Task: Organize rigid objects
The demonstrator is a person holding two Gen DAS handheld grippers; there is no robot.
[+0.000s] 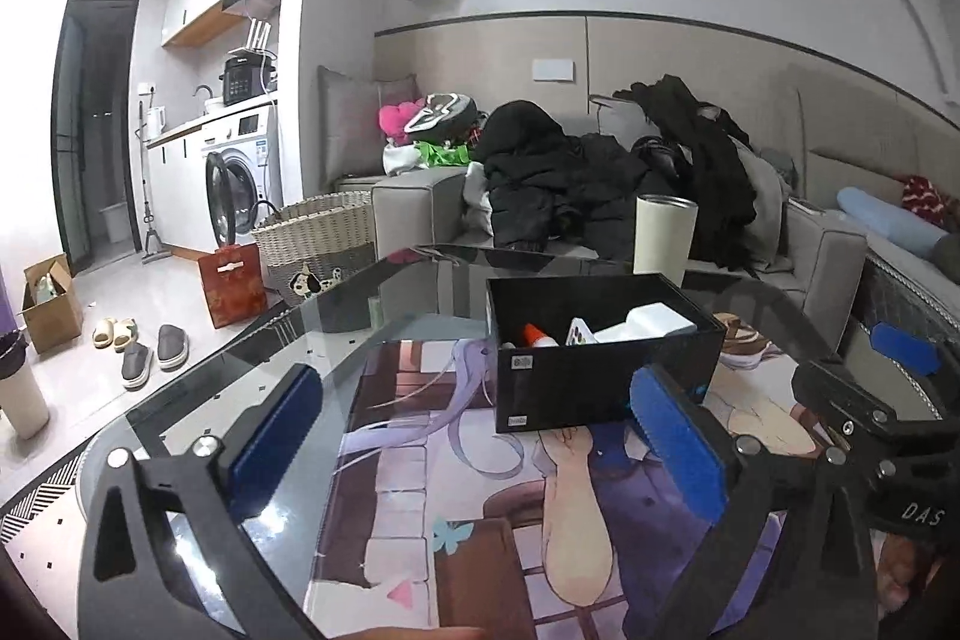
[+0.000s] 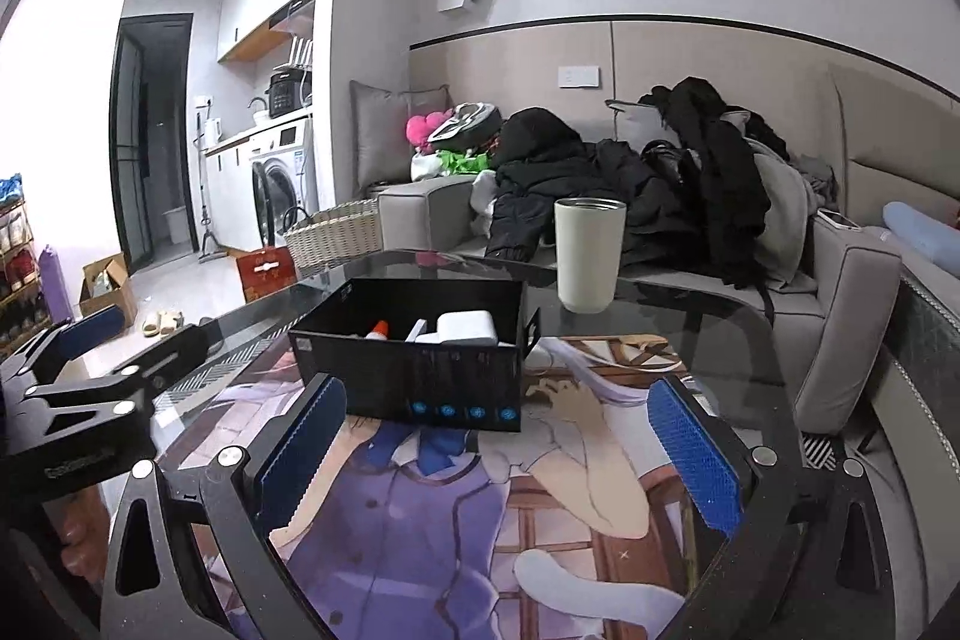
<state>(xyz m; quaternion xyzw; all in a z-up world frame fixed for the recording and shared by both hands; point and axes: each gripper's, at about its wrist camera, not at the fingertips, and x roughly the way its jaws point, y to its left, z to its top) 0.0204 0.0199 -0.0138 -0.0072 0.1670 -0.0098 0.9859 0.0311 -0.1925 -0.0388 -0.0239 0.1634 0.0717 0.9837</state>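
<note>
Blue-padded jaws wide apart on both tools, nothing between them: left gripper [image 1: 474, 436] and right gripper [image 2: 498, 448] both hover empty over the printed mat [image 2: 420, 508] on the glass table [image 1: 252, 370].

Risks, as I judge them: the table is glass and slick, so a push on the box [image 1: 600, 376] from either pad could slide it instead of gripping it. The two tools sit close together, each visible at the edge of the other's view, so a reach from both at once could clash. The box wall is thin; a pinch on the rim may tip it and spill the contents. The cup [image 2: 589, 253] stands upright behind the box, near the far table edge by the sofa [image 2: 852, 280]; a long reach over the box could knock it off.

Containers: the black box sits on the mat, open-topped, just beyond both grippers. Inside it: an orange-capped tube [image 1: 536, 336], a small white card with coloured dots [image 1: 579, 332], and a white blocky item [image 2: 465, 325]. Anything lower is hidden. Cup interior not visible. No loose rigid items show on the mat, so the sorting looks mostly done.
</note>
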